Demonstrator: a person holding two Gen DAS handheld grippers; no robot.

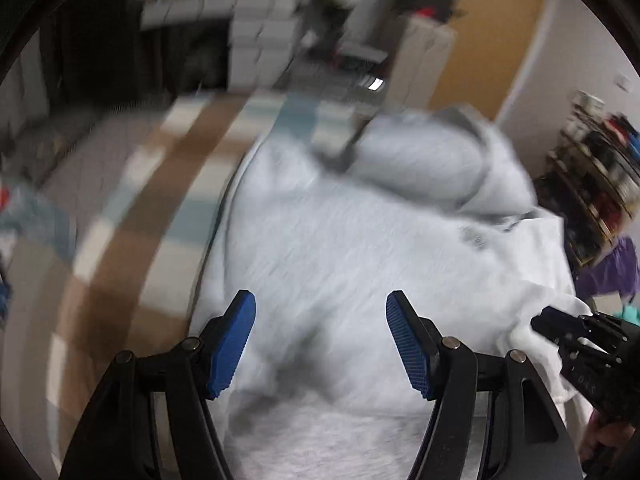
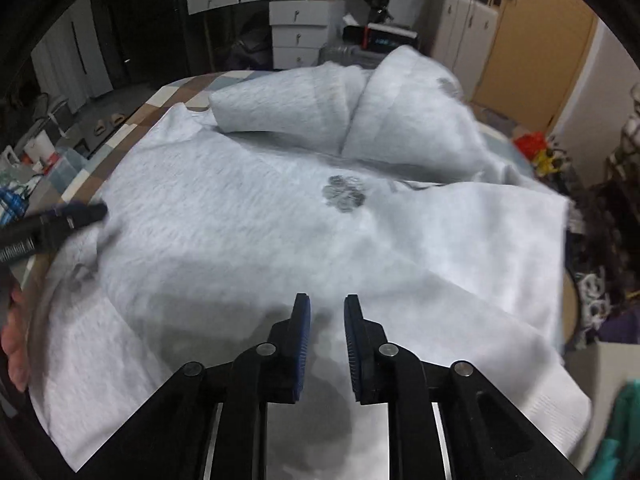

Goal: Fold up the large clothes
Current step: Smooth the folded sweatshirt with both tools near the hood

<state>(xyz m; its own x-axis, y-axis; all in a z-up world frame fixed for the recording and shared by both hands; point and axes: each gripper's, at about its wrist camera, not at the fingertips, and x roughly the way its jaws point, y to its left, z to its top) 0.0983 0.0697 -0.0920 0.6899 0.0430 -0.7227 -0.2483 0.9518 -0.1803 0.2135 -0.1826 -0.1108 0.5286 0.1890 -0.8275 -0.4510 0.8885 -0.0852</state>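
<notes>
Above the sweatshirt [image 2: 240,232], both tools hover unclamped.

Checkered bedcover [image 2: 120,138] in brown, cream and blue squares. White drawer unit [image 2: 298,34] at the back, clutter on top. Dark box with a lit display [image 2: 380,38] right of it. Pale cabinet [image 2: 466,30] further right, against a tan door [image 2: 536,52]. Red and yellow item [image 2: 534,148] near the far right bed edge. Slippers [image 2: 108,122] on the floor, left. Cluttered shelf [image 1: 600,176] at right in the blurred left wrist view, purple cloth [image 1: 612,268] below it.
</notes>
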